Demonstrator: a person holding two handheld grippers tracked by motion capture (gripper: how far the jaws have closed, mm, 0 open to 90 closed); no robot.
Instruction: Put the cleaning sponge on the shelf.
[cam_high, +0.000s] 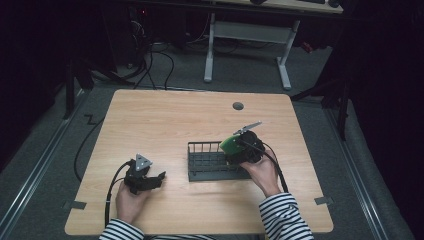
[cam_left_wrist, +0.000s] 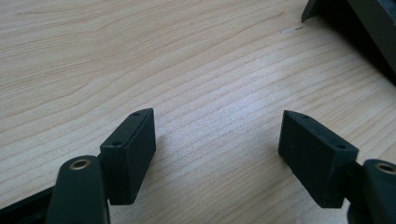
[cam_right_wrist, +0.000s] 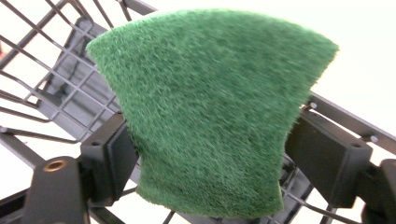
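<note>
A green scouring pad (cam_right_wrist: 210, 107) is pinched between the jaws of my right gripper (cam_right_wrist: 210, 154), held just above the right end of a dark wire rack (cam_high: 210, 162). From above, the pad (cam_high: 231, 144) shows as a bright green patch at the front of the right gripper (cam_high: 235, 147). Under the pad, the rack's bars and grey base (cam_right_wrist: 70, 93) are visible. My left gripper (cam_high: 159, 177) rests low on the table at the front left, a short way left of the rack. Its jaws stand wide apart over bare wood, and the left gripper (cam_left_wrist: 217, 154) holds nothing.
The wooden table (cam_high: 165, 120) has a round grey cable hole (cam_high: 238, 106) at the back right. The rack's dark corner (cam_left_wrist: 355, 23) sits ahead of the left gripper. Cables trail off the table's front edge. Beyond the table stands a white desk frame (cam_high: 247, 45).
</note>
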